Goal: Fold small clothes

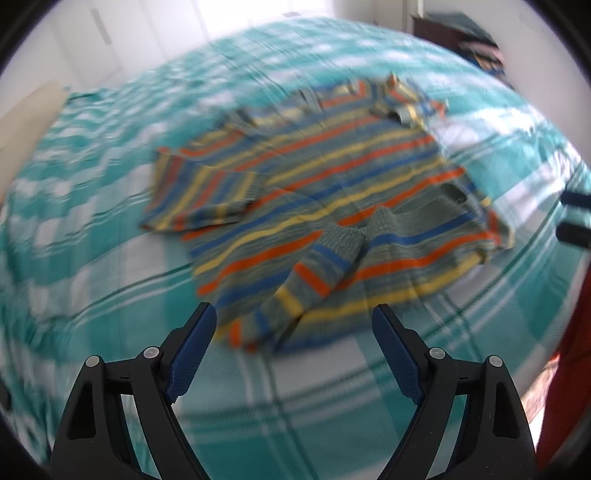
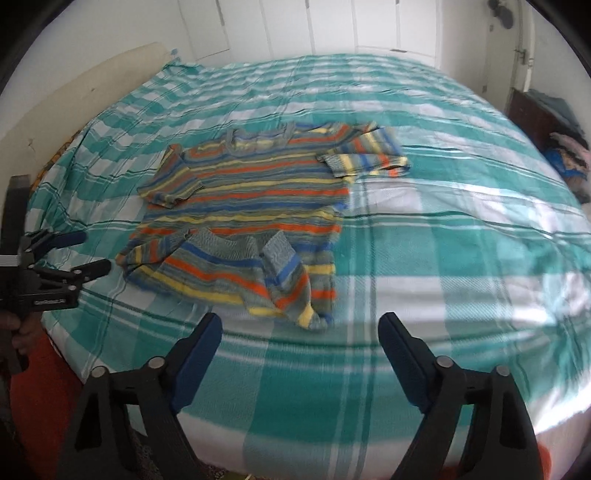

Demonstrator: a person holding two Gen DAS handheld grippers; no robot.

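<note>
A bed (image 2: 424, 229) under a teal-and-white checked cover is filling both views, and white cupboard doors (image 2: 303, 26) are standing behind it. A dark cabinet (image 2: 532, 118) with piled cloth on top is sitting at the right side of the room.

A striped sweater (image 2: 251, 181) is lying flat on the cover, neck toward the cupboards. One sleeve (image 2: 369, 155) is lying folded near the shoulder on the right of the right wrist view; the other sleeve (image 2: 166, 188) is resting across the body on the left. Over the sweater's near hem, a smaller striped garment (image 2: 229, 273) is lying rumpled, one narrow end (image 2: 306, 310) trailing toward the cameras.

The left gripper (image 1: 293, 325) is pointing down at the trailing end of that smaller garment, its jaws standing wide apart with nothing between them; this view is blurred. In the right wrist view it is showing at the left edge, held by a hand (image 2: 22, 328).

The right gripper (image 2: 300, 332) is hanging over bare cover just short of the garment's near end, jaws likewise apart and holding nothing.
</note>
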